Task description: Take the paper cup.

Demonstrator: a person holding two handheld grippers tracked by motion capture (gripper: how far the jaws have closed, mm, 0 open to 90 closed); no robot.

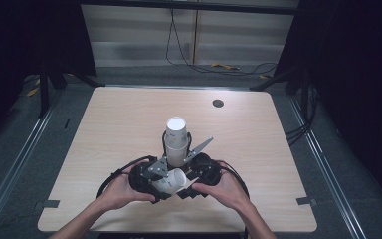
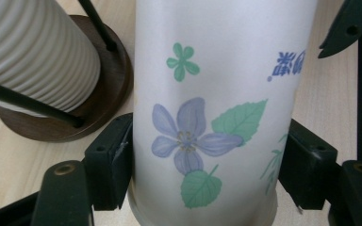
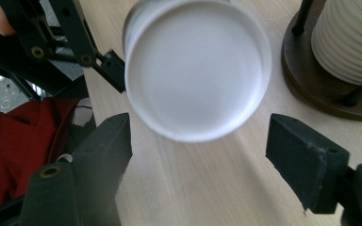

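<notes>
My left gripper [image 2: 202, 188] clamps a flowered paper cup [image 2: 217, 108], lying sideways just before the cup stack [image 1: 176, 142] in its dispenser stand [image 2: 108, 94]. My right gripper [image 3: 198, 155] stands wide around the cup's base, not gripping. One cup is out; handover or placing remains.

We see the tabletop [image 1: 129, 124] lit evenly from above in the high view, dark curtains swallowing the surroundings. Both gripper views are bright; the paper cup [image 3: 195, 70] looks soft and blurred up close, with faint shadows beneath.
</notes>
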